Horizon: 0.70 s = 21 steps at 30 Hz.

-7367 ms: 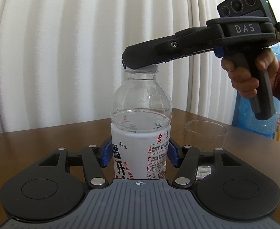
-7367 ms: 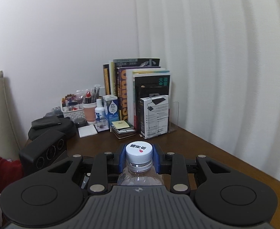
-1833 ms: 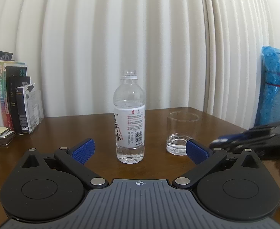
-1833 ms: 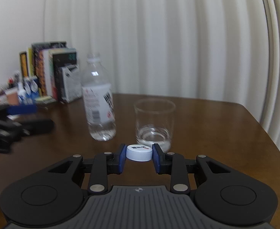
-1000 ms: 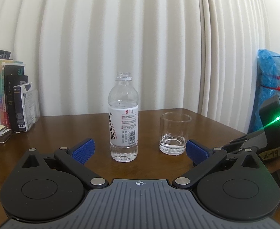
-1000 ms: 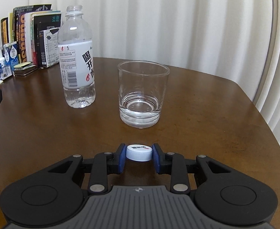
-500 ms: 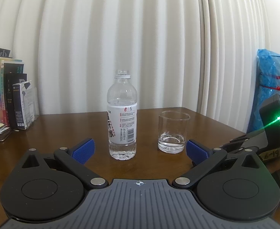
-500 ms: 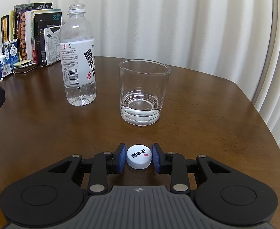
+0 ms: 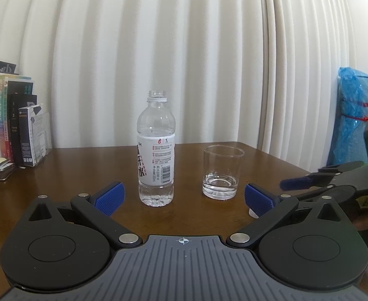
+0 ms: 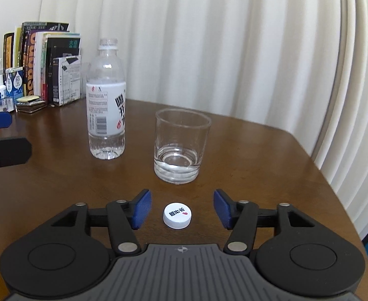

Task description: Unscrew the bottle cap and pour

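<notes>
The clear water bottle (image 9: 156,160) with a white label stands upright and uncapped on the brown table; it also shows in the right wrist view (image 10: 106,105). An empty glass (image 9: 222,173) stands to its right, also seen in the right wrist view (image 10: 181,148). The white cap (image 10: 177,215) lies on the table between the spread fingers of my right gripper (image 10: 180,209), which is open and not touching it. My left gripper (image 9: 182,197) is open and empty, a short way in front of the bottle. The right gripper shows at the right edge of the left wrist view (image 9: 309,183).
Books and boxes (image 10: 48,75) stand at the table's back left, with small bottles (image 10: 10,85) beside them. White curtains hang behind. A blue plastic-wrapped bundle (image 9: 354,115) stands off the table's right side. The table's right edge (image 10: 339,195) curves close to my right gripper.
My right gripper has opened and let go of the cap, which now lies on the table, and has lifted a little. The left gripper stays open and has barely moved.
</notes>
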Available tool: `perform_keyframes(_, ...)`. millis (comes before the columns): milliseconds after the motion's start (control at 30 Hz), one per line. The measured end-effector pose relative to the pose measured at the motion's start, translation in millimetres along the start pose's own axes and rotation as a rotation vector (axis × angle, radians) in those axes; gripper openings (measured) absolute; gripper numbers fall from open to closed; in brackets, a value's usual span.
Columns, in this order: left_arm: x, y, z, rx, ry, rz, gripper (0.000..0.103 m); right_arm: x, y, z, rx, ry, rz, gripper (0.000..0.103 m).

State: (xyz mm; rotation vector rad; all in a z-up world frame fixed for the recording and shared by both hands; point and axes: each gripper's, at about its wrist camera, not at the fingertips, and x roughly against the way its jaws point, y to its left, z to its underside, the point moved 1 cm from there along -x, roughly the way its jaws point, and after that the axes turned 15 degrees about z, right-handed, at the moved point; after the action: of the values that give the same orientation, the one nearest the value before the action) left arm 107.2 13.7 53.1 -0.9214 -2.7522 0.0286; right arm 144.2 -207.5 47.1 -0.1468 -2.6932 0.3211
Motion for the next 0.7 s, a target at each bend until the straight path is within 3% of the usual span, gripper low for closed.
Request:
perform_keyframes(400,23.1,-7.8,10.9,0.057,-0.061,-0.071,0.103,38.5,1.4,9.1,-0.128,-0.115,0.019,0.081)
perform_keyframes(500,27.5,-13.6,15.0,0.051,-0.06,-0.101,0.103,48.1,0.5,14.2,-0.143,-0.132,0.023,0.09)
perform_keyframes(700,33.6,-30.7,27.6,-0.009,-0.067,-0.177,0.103,61.3,-6.3,29.0,-0.205,-0.142,0.047,0.095)
